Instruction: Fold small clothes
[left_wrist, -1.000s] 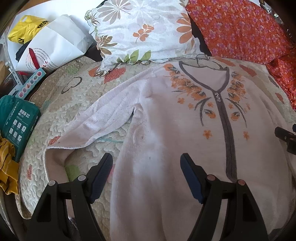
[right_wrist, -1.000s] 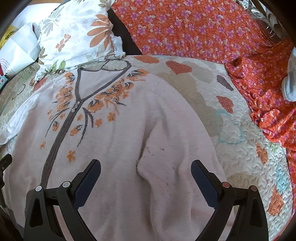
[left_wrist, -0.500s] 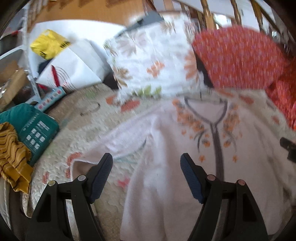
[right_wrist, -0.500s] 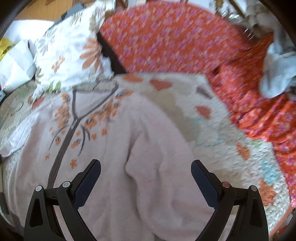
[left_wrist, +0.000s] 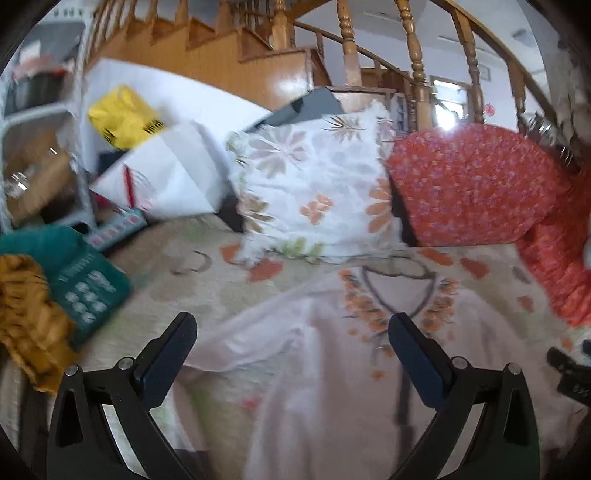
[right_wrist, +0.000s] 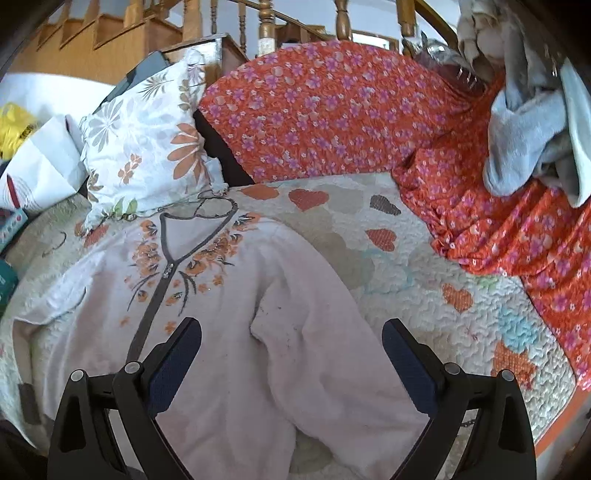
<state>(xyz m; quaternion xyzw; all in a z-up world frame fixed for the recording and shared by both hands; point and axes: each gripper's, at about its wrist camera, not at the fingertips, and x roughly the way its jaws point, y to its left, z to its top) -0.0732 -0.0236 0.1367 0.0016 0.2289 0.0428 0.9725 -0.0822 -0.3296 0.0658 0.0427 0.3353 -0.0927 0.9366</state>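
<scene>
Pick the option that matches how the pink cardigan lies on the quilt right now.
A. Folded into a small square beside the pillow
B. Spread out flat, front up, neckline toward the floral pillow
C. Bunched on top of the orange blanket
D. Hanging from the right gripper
B: the pink cardigan lies spread on the quilt, its floral front up and neckline next to the floral pillow, while both grippers, left gripper and right gripper, are open and hold nothing.

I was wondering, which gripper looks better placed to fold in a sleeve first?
Probably the right gripper: its open jaws straddle the near sleeve of the pink cardigan. The left gripper, also open, points between the other sleeve and the body.
</scene>
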